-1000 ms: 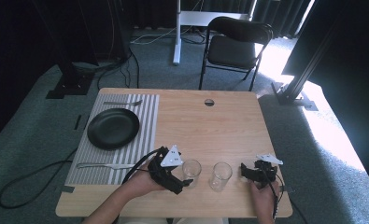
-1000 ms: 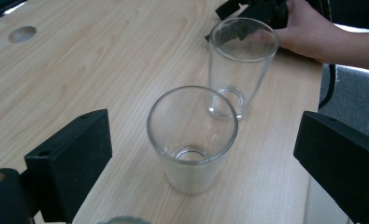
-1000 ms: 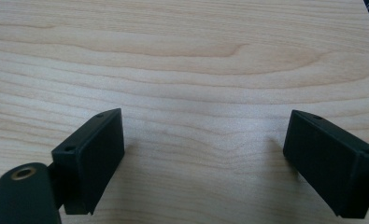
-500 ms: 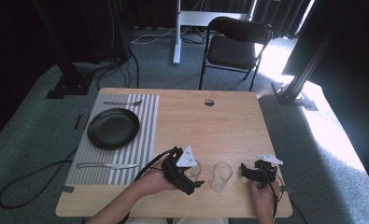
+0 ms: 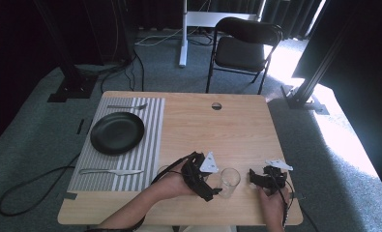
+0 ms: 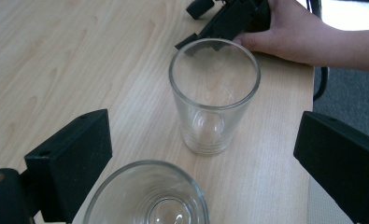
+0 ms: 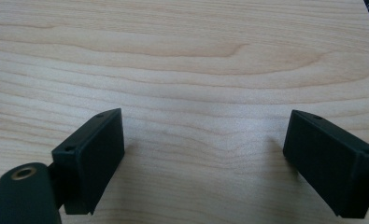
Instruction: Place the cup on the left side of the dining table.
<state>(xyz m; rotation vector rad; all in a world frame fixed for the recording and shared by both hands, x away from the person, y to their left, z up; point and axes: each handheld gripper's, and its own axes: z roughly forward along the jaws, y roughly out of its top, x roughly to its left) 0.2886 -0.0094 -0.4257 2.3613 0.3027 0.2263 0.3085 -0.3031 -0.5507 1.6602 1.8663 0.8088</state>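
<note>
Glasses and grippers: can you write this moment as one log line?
left gripper: open, near glass between jaws, unpinched | far glass: upright, empty | right gripper: open over table

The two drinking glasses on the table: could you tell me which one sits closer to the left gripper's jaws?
The near glass, whose rim lies low between the left gripper's open jaws. The far glass stands beyond them, just in front of the right gripper.

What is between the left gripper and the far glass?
The near glass stands between the open jaws of the left gripper, right in front of its camera. The far glass stands behind it on the bare table, so the near one is in the way.
</note>
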